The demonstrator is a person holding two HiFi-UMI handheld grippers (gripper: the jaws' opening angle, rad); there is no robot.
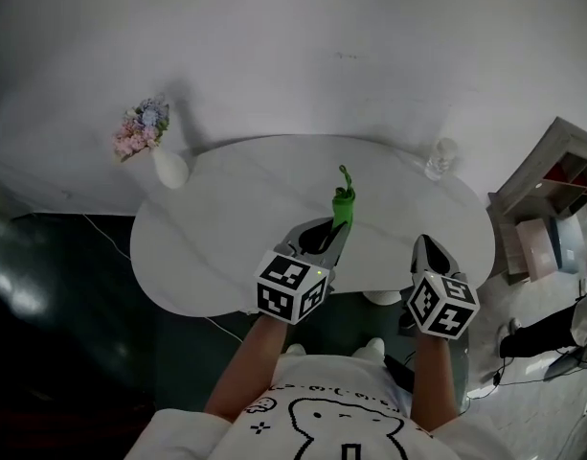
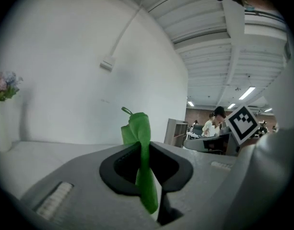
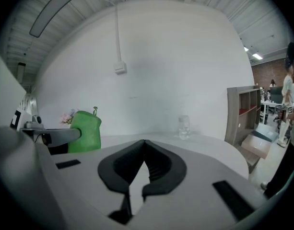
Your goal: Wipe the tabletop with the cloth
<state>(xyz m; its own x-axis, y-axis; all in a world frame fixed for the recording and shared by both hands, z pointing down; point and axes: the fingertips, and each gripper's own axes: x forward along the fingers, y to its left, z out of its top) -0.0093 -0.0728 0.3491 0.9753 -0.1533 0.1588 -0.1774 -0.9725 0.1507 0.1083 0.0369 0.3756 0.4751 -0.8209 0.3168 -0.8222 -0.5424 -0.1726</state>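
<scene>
Head view: white oval desk (image 1: 226, 257), with both grippers over its near edge. The left gripper (image 1: 337, 230) has the green cloth (image 1: 343, 204) sticking out past its tips, toward the middle of the desk. The right gripper (image 1: 424, 247) sits just beside it, apart from the cloth. A white vase (image 1: 170, 169) with flowers (image 1: 140, 130) is at the far left edge. A clear glass (image 1: 440, 158) is at the far right edge, and a shelf unit (image 1: 552, 185) stands off the desk at right. Can't tell here if the cloth touches the desk.

Left gripper view: the fingers (image 2: 113, 166) are clamped tight on the cloth (image 2: 138, 128), a thin folded strip squeezed between them. Its upper part stands up above the tips (small loop on top) and a tail hangs down behind the pinch. The vase (image 2: 2, 128) is at far left and the right gripper's marker cube (image 2: 242, 123) at right.

Right gripper view: the fingers (image 3: 158, 169) are closed on each other, tips meeting, with nothing between them. The cloth (image 3: 85, 131) is off to the left, well clear of these fingers, hanging at the end of the left gripper (image 3: 53, 137). Its lower edge is hidden, so contact with the desk (image 3: 209, 147) is unclear. The glass (image 3: 184, 127) is ahead on the desk.
</scene>
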